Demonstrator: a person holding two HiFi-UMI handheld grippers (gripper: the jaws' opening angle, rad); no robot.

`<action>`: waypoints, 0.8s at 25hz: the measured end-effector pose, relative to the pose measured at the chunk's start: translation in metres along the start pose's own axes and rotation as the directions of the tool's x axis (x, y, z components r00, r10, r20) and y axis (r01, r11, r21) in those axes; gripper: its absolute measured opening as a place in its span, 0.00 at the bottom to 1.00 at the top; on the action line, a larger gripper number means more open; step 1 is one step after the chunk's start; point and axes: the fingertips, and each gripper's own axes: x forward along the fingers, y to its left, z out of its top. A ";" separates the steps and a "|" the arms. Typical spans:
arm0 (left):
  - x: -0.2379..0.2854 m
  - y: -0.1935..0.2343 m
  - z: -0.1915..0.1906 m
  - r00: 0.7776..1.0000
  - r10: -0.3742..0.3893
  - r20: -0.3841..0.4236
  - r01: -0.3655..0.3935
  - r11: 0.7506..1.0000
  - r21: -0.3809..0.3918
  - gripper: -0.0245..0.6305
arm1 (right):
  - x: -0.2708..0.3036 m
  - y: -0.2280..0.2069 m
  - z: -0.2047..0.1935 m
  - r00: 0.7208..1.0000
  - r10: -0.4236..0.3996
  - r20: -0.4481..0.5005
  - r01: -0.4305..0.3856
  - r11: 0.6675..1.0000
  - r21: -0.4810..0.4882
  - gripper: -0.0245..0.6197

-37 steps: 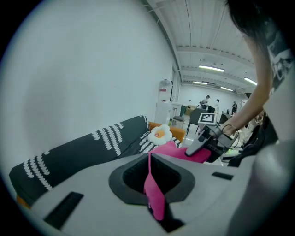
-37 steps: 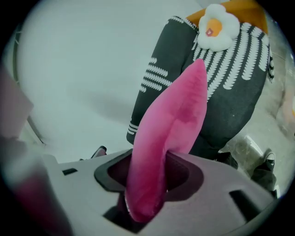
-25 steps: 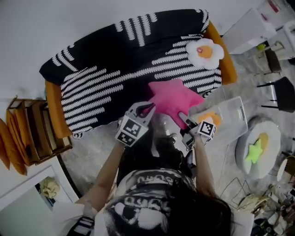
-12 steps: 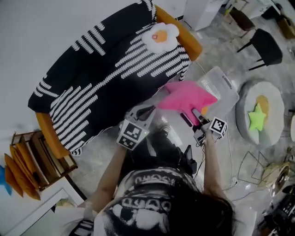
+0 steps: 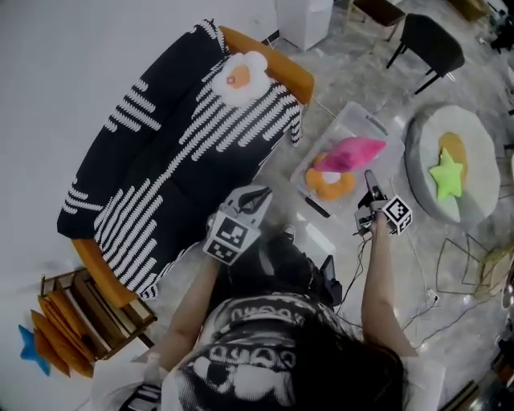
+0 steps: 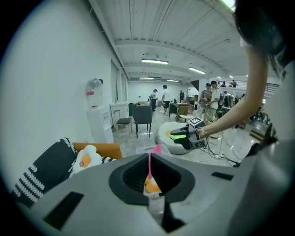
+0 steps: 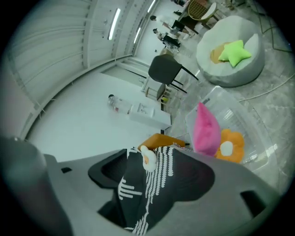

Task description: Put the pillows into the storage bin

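Observation:
The pink star pillow [image 5: 351, 152] lies in the clear storage bin [image 5: 377, 128] on top of an orange flower pillow [image 5: 329, 184]. My right gripper [image 5: 369, 180] hovers just right of the bin's near end; its jaws are opening with nothing between them. In the right gripper view the pink pillow [image 7: 205, 129] stands apart from the gripper [image 7: 154, 184]. My left gripper [image 5: 252, 195] is shut and empty, held over the floor by the sofa's corner. A fried-egg pillow [image 5: 238, 77] rests on the striped sofa [image 5: 161, 177].
A grey beanbag [image 5: 474, 197] with a green star pillow [image 5: 447, 172] sits right of the bin. A black chair [image 5: 430, 44] and a white cabinet [image 5: 303, 18] stand beyond. Wire frames [image 5: 474, 257] and cables lie at right, a wooden rack [image 5: 80, 317] at lower left.
The pink star pillow went from the sofa's edge, carried between both grippers, into the bin. Both grippers have let go of it, and the right one has drawn back.

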 end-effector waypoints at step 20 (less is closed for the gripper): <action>0.026 0.016 0.015 0.998 -0.058 -0.016 0.058 0.998 0.030 0.06 | 0.034 0.056 -0.032 0.991 0.045 -0.128 -0.069 0.980 -0.189 0.45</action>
